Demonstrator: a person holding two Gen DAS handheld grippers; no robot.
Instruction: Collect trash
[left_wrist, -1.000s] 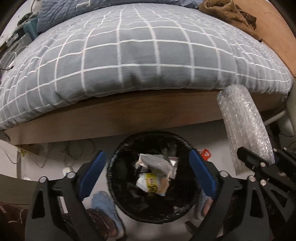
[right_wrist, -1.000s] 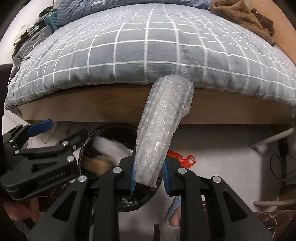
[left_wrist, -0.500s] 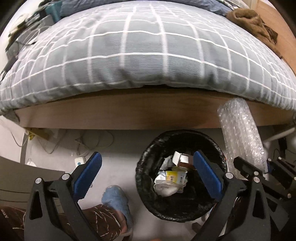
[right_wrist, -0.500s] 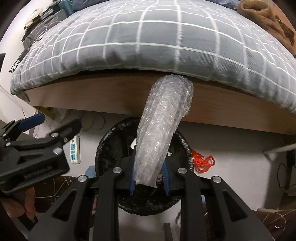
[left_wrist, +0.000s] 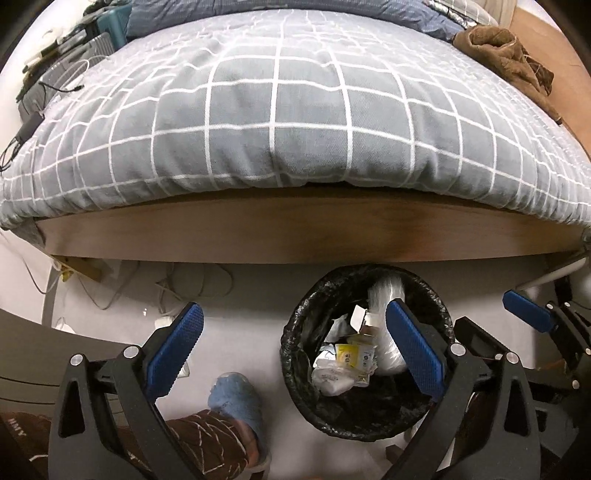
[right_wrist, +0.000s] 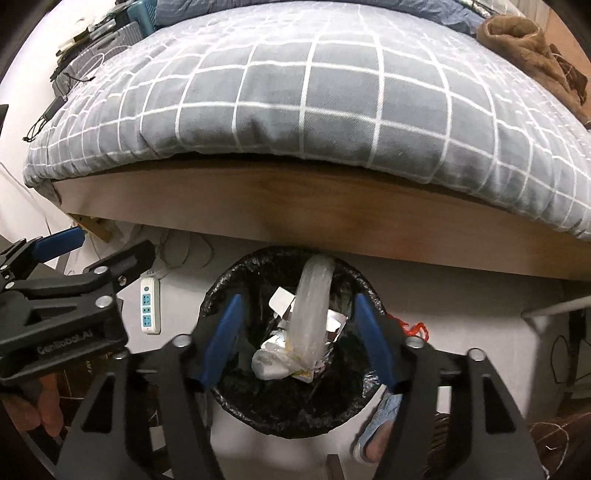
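**Bubble wrap released into the bin**

A second ago the roll of bubble wrap (right_wrist: 312, 306) stood clamped between the right gripper (right_wrist: 299, 339) pads, poking up toward the bed; now it has left them and lies inside the trash bin (right_wrist: 221, 295), its upper end leaning on the rim at twelve o'clock, its lower end on the paper scraps (right_wrist: 269, 360). The right gripper's jaws are opening, its blue pads standing clear of the roll on either side, nothing pressed between them.

The left gripper (left_wrist: 295, 354) is spread wide and holds nothing; in its own view the bin (left_wrist: 295, 332) sits at about five o'clock, the right-hand pad overlapping the bin's mouth, and the roll (left_wrist: 384, 295) shows blurred against the bin's far wall. The right gripper's fingers (left_wrist: 524, 314) enter that view at three o'clock.

Behind the bin, at twelve o'clock, runs the wooden bed frame (right_wrist: 295, 206) under a grey checked duvet (right_wrist: 295, 92). A power strip (right_wrist: 149, 306) lies on the floor at nine o'clock of the bin, and red plastic (right_wrist: 415, 328) at three o'clock. A blue slipper (left_wrist: 236, 398) shows at seven o'clock in the left view.
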